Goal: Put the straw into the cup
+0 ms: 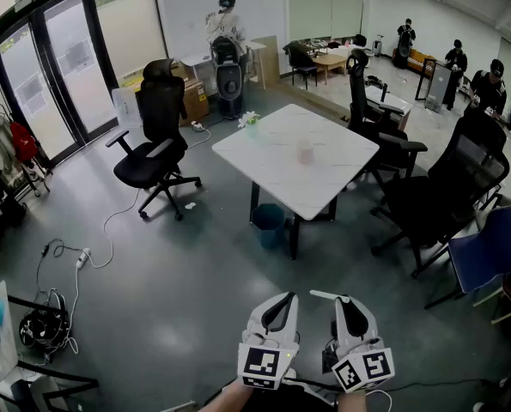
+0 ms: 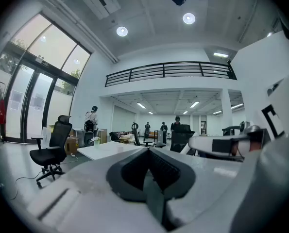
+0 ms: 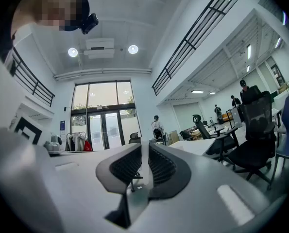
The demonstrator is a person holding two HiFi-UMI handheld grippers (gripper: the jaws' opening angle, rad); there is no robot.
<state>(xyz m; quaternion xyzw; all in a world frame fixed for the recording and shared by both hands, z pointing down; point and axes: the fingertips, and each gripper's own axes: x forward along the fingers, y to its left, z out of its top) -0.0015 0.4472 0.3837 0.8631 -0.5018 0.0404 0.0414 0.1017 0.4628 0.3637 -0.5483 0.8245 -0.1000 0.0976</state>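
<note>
A pale translucent cup (image 1: pixel 305 152) stands near the middle of a white table (image 1: pixel 268 172), a few steps ahead of me. Both grippers are held low in front of me, far short of the table. My right gripper (image 1: pixel 344 299) is shut on a thin white straw (image 1: pixel 322 295), which sticks out to the left across its tips. In the right gripper view the straw (image 3: pixel 144 171) shows as a pale strip pinched between the dark pads (image 3: pixel 160 166). My left gripper (image 1: pixel 282 297) sits beside it, shut, with nothing between its jaws (image 2: pixel 148 152).
Black office chairs stand left (image 1: pixel 156 148) and right (image 1: pixel 444 196) of the table. A blue bin (image 1: pixel 268 221) sits under it and a small plant vase (image 1: pixel 252 124) at its far corner. Cables (image 1: pixel 75 260) lie on the floor at left. People stand at the back.
</note>
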